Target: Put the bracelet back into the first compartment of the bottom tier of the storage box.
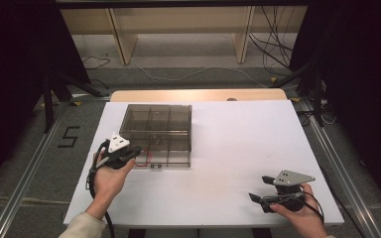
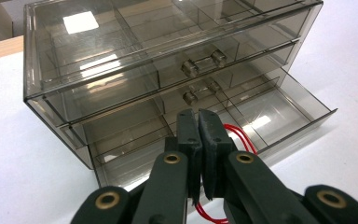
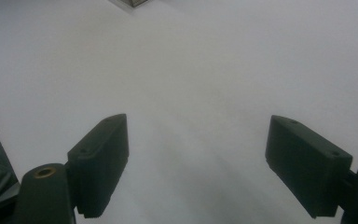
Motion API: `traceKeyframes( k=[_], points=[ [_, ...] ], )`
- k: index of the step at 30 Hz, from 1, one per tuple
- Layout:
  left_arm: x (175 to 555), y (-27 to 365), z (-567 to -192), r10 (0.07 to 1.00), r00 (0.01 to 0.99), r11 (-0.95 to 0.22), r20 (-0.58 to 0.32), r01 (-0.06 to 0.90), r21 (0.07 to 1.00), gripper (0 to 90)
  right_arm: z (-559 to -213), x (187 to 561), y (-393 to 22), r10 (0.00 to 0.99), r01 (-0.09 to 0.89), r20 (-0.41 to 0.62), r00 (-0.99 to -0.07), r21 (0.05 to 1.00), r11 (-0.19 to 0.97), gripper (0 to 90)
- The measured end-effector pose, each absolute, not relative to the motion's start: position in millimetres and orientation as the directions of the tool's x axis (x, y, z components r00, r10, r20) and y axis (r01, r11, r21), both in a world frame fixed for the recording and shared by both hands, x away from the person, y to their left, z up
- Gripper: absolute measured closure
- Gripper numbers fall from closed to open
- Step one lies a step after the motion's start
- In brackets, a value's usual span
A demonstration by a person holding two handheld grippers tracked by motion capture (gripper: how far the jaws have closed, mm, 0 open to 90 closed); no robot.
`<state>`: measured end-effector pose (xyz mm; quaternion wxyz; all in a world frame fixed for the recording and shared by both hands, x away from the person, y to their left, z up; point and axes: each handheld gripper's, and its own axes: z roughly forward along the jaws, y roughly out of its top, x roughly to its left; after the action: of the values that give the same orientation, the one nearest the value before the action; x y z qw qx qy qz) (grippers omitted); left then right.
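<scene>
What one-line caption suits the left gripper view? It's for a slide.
Left gripper shut on a thin red band above the open bottom drawer of a smoky clear plastic drawer box.

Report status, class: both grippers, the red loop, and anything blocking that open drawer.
Left gripper shut on red loop, above open bottom drawer of clear drawer box. Right gripper open, idle over bare white table. Nothing blocking.

My left gripper: black jaws, brass-coloured rivets.
Looped band in it: bright red.
Drawer box: smoky grey, see-through plastic.
Desk: plain white.
My right gripper: black jaws, grey top plate.
</scene>
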<state>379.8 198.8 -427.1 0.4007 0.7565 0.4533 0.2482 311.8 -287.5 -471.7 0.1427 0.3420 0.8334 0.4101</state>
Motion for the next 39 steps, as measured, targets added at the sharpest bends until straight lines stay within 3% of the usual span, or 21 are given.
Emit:
traceKeyframes(
  k=[39],
  points=[
    [391,210,-428,0.903,0.429,-0.269,0.041,0.487,0.831,87.7,-472,312,-287,0.686,0.453,0.044,-0.726,0.781,0.429,21.8]
  ],
)
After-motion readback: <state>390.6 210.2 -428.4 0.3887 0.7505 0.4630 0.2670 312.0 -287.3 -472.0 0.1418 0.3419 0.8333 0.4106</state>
